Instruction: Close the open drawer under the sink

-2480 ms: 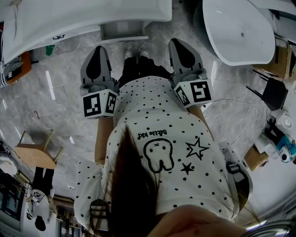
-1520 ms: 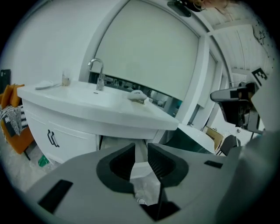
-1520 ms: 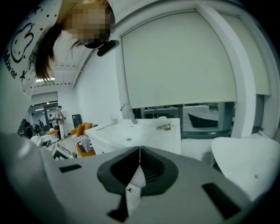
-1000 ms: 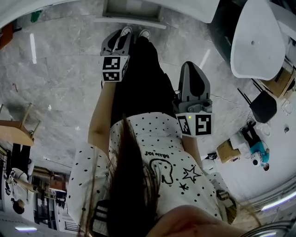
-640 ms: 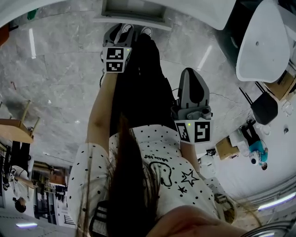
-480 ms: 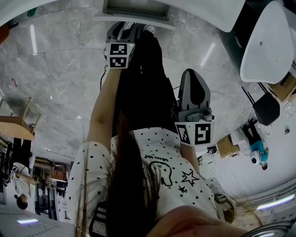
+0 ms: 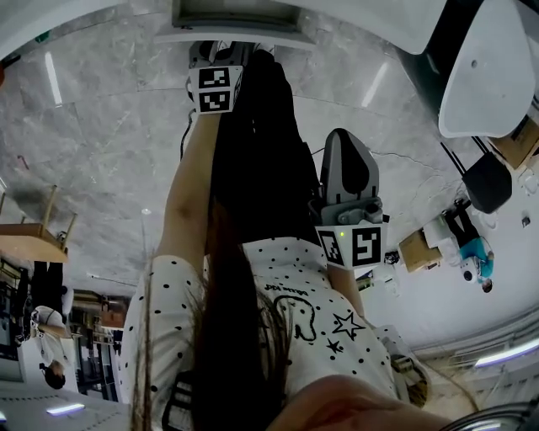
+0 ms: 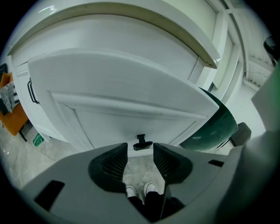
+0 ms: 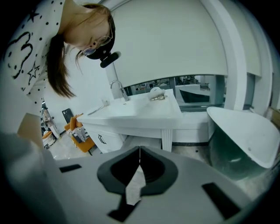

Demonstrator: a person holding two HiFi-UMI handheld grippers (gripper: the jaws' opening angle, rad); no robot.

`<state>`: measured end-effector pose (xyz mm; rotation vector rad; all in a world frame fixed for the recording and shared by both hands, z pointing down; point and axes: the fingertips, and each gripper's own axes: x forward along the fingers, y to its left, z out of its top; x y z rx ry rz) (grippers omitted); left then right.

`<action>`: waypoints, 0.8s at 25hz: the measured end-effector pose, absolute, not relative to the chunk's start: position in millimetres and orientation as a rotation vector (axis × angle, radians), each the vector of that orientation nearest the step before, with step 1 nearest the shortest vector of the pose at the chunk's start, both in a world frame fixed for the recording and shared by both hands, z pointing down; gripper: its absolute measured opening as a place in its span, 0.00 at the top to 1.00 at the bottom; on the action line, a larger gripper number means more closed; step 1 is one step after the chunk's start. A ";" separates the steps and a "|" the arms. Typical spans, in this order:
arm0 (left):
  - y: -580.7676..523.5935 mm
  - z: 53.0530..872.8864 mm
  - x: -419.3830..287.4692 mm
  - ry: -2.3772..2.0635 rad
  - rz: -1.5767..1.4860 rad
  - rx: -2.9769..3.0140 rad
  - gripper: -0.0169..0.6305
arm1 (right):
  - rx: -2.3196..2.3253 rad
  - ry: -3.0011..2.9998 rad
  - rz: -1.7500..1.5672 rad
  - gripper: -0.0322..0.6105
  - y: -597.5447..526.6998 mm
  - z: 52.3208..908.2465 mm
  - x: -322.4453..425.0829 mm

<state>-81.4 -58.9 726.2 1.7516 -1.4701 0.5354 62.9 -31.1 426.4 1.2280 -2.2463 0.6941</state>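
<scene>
The white drawer (image 8: 122,111) stands open under the sink (image 9: 135,111), with a small black handle (image 8: 142,141) low on its front. My left gripper (image 8: 140,151) faces that front. Its jaws have just been opening and now stand wide. The handle sits just past the tips, and nothing is pinched between them. In the head view the left gripper (image 7: 221,52) reaches far out to the drawer (image 7: 232,15) at the top edge. My right gripper (image 7: 347,143) hangs back beside the person's dark legs. Its jaws (image 9: 139,153) are shut and empty.
A white bathtub (image 7: 484,76) with a dark green outer wall (image 8: 214,127) stands right of the vanity. A cabinet with a black pull (image 8: 30,92) is at the left. A wooden stool (image 7: 34,231) and a cardboard box (image 7: 418,248) stand on the marble floor.
The left gripper has moved farther out and down toward the drawer at the top of the head view. The right gripper has sunk a little.
</scene>
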 end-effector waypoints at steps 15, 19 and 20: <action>-72.9 739.4 -78.5 -1.511 0.534 1.739 0.76 | 1.229 -2.207 0.731 0.93 -25.7 442.6 63.7; -71.9 737.8 -77.1 -1.506 0.545 1.739 0.76 | 1.231 -2.202 0.733 0.93 -26.1 442.7 66.9; -72.0 737.6 -77.4 -1.506 0.546 1.737 0.76 | 1.230 -2.201 0.734 0.93 -26.4 443.0 67.0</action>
